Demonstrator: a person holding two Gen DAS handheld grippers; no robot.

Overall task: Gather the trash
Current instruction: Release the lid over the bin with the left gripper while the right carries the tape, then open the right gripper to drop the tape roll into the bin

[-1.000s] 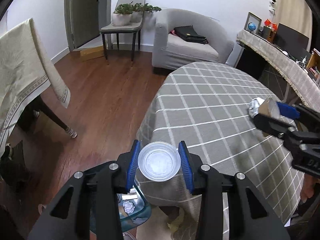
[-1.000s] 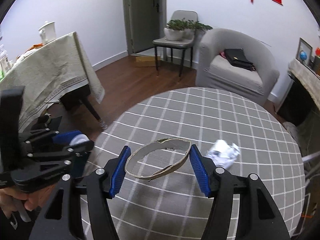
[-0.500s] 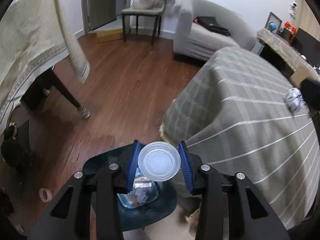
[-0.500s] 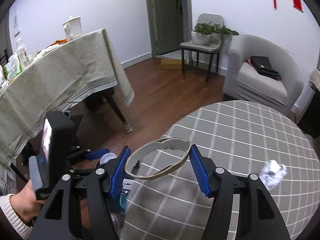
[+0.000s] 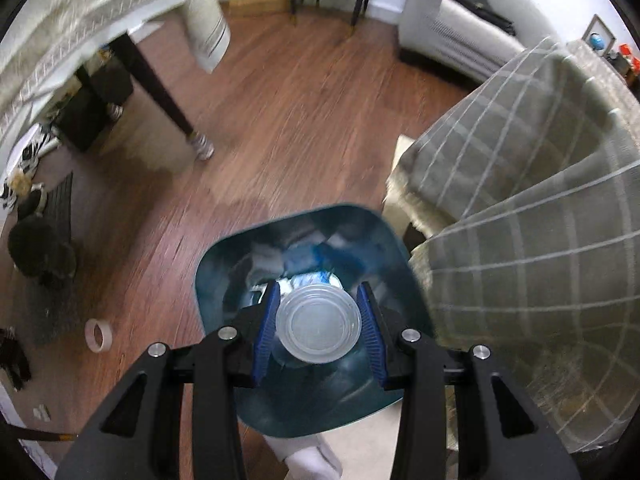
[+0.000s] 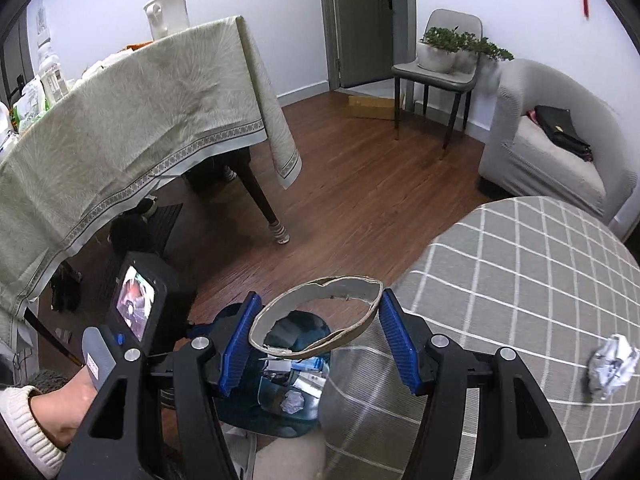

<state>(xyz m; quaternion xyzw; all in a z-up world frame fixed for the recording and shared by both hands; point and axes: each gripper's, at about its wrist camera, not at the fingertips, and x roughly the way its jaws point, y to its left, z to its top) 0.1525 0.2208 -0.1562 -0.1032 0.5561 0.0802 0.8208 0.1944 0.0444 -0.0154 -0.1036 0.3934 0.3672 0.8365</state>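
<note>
My left gripper (image 5: pixel 319 322) is shut on a clear plastic cup (image 5: pixel 318 322), seen end-on, and hangs right above the open teal trash bin (image 5: pixel 216 276) on the floor, which holds several bits of rubbish. My right gripper (image 6: pixel 318 322) is shut on a torn cardboard ring (image 6: pixel 316 312), held over the edge of the grey checked round table (image 6: pixel 520 280), above and just right of the trash bin (image 6: pixel 276 408). A crumpled paper ball (image 6: pixel 612 364) lies on the table at the right. The left gripper's body (image 6: pixel 132 312) and the hand holding it show at lower left in the right wrist view.
A roll of tape (image 5: pixel 99 334) lies on the wood floor left of the bin. A cloth-covered table (image 6: pixel 120 128) with dark legs stands at left. A grey armchair (image 6: pixel 552 148) and a chair with plants (image 6: pixel 440 60) stand by the far wall.
Both grippers have swung left off the round table toward the floor. The left one dropped and tilted down until the cup came over the bin. The paper ball stayed on the table.
</note>
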